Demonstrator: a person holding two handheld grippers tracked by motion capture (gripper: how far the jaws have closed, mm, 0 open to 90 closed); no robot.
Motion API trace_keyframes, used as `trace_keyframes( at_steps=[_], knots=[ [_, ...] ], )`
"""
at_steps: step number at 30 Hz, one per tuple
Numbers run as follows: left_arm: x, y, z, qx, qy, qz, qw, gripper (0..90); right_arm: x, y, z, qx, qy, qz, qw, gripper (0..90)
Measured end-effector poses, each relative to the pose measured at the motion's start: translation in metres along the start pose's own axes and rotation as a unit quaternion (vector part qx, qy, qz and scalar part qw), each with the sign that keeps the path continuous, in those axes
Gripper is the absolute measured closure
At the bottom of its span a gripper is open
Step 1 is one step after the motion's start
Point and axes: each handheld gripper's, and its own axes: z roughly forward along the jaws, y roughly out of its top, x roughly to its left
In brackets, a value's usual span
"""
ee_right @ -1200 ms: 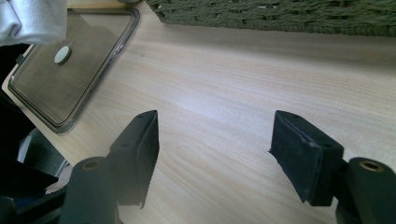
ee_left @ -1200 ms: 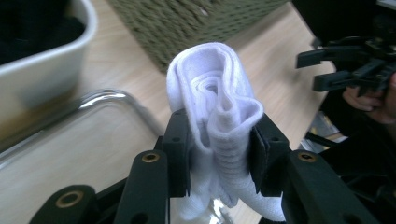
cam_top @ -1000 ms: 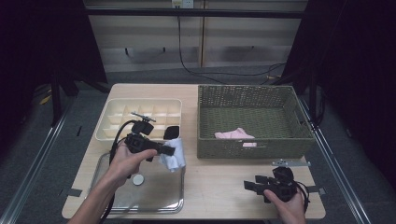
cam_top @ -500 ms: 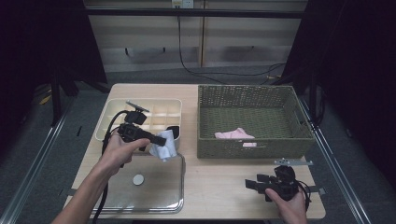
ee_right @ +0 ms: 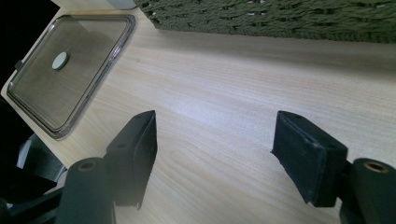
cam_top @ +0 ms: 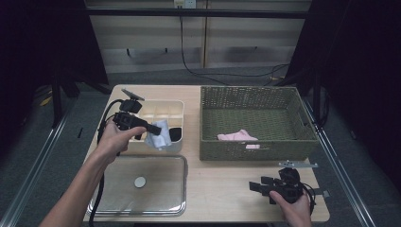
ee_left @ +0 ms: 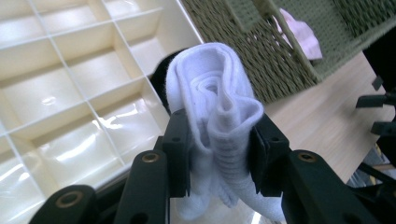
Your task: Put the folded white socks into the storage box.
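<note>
Carrying step under way: left tongs (ee_left: 219, 154) clamped on a rolled white sock (ee_left: 217, 102), held at centre left of the high view just above the cream divided box (cam_top: 172, 106), near its lower right cells. Right tongs (ee_right: 215, 158) spread wide with nothing between them, low over the counter (ee_right: 224, 74) at lower right. Next, probably: lining up over a free cell beside the dark item (cam_top: 175, 134), lowering, then releasing
</note>
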Motion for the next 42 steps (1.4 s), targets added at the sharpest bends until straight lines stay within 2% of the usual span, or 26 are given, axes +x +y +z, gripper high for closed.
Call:
trace_keyframes(
  at_steps=[3, 4, 5, 6, 10, 12, 13, 16, 18, 20, 22, 26, 28, 30, 31, 34, 35, 36, 40, 42],
  knots=[
    [0.012, 0.007, -0.003, -0.005, 0.004, -0.012, 0.9999, 64.0, 0.000, 0.000, 0.000, 0.000, 0.001, -0.001, 1.0000, 30.4],
    [0.015, 0.009, -0.003, -0.011, 0.003, -0.021, 0.9997, 64.0, 0.000, 0.000, 0.000, 0.000, 0.001, -0.001, 1.0000, 30.4],
    [0.015, 0.009, -0.003, -0.011, 0.003, -0.021, 0.9997, 64.0, 0.000, 0.000, 0.000, 0.000, 0.001, -0.001, 1.0000, 30.4],
    [0.021, 0.012, -0.003, -0.011, 0.007, -0.028, 0.9995, 64.0, 0.000, 0.000, 0.000, 0.001, 0.000, 0.000, 1.0000, 30.4],
    [0.032, 0.016, 0.002, -0.006, 0.008, -0.044, 0.9990, 64.1, 0.000, 0.000, 0.000, 0.001, 0.000, 0.000, 1.0000, 30.4],
    [0.034, 0.017, 0.003, 0.000, 0.010, -0.045, 0.9989, 64.1, 0.000, 0.000, 0.000, 0.002, -0.001, 0.001, 1.0000, 30.4],
    [0.035, 0.019, 0.007, 0.008, 0.027, -0.042, 0.9987, 64.1, 0.000, -0.001, 0.001, 0.003, 0.000, 0.000, 1.0000, 30.4],
    [0.036, 0.022, 0.011, 0.016, 0.033, -0.038, 0.9986, 64.1, 0.000, -0.001, 0.002, 0.003, 0.001, -0.001, 1.0000, 30.4],
    [0.037, 0.025, 0.019, 0.014, 0.033, -0.048, 0.9982, 64.1, 0.000, -0.001, 0.001, 0.003, 0.001, 0.000, 1.0000, 30.4],
    [0.038, 0.026, 0.025, 0.026, 0.046, -0.034, 0.9981, 64.2, 0.000, -0.001, 0.000, 0.003, 0.000, 0.001, 1.0000, 30.4],
    [0.039, 0.027, 0.030, 0.038, 0.049, -0.029, 0.9977, 64.2, -0.001, -0.002, 0.000, 0.003, 0.000, 0.001, 1.0000, 30.4],
    [0.038, 0.030, 0.036, 0.051, 0.078, -0.021, 0.9955, 64.2, -0.001, -0.003, 0.000, 0.005, 0.002, 0.002, 1.0000, 30.3],
    [0.037, 0.031, 0.036, 0.052, 0.080, -0.026, 0.9951, 64.2, -0.001, -0.003, 0.001, 0.007, 0.003, 0.001, 1.0000, 30.4],
    [0.037, 0.031, 0.037, 0.055, 0.081, -0.021, 0.9949, 64.2, 0.000, -0.003, 0.001, 0.007, 0.003, 0.002, 1.0000, 30.4],
    [0.036, 0.032, 0.041, 0.066, 0.094, -0.018, 0.9932, 64.3, 0.000, -0.003, 0.001, 0.007, 0.003, 0.001, 1.0000, 30.4],
    [0.036, 0.033, 0.044, 0.070, 0.102, -0.018, 0.9922, 64.3, 0.000, -0.003, 0.002, 0.008, 0.003, 0.002, 1.0000, 30.4],
    [0.037, 0.033, 0.047, 0.082, 0.119, -0.015, 0.9894, 64.4, 0.000, -0.003, 0.002, 0.009, 0.003, 0.002, 1.0000, 30.4],
    [0.037, 0.033, 0.049, 0.084, 0.123, -0.012, 0.9888, 64.4, 0.000, -0.003, 0.002, 0.008, 0.003, 0.002, 1.0000, 30.4],
    [0.037, 0.033, 0.052, 0.087, 0.117, -0.013, 0.9893, 64.4, -0.001, -0.003, 0.003, 0.010, 0.004, 0.002, 0.9999, 30.4],
    [0.038, 0.034, 0.053, 0.096, 0.116, -0.011, 0.9885, 64.4, -0.001, -0.003, 0.003, 0.010, 0.003, 0.003, 0.9999, 30.4]
  ],
)
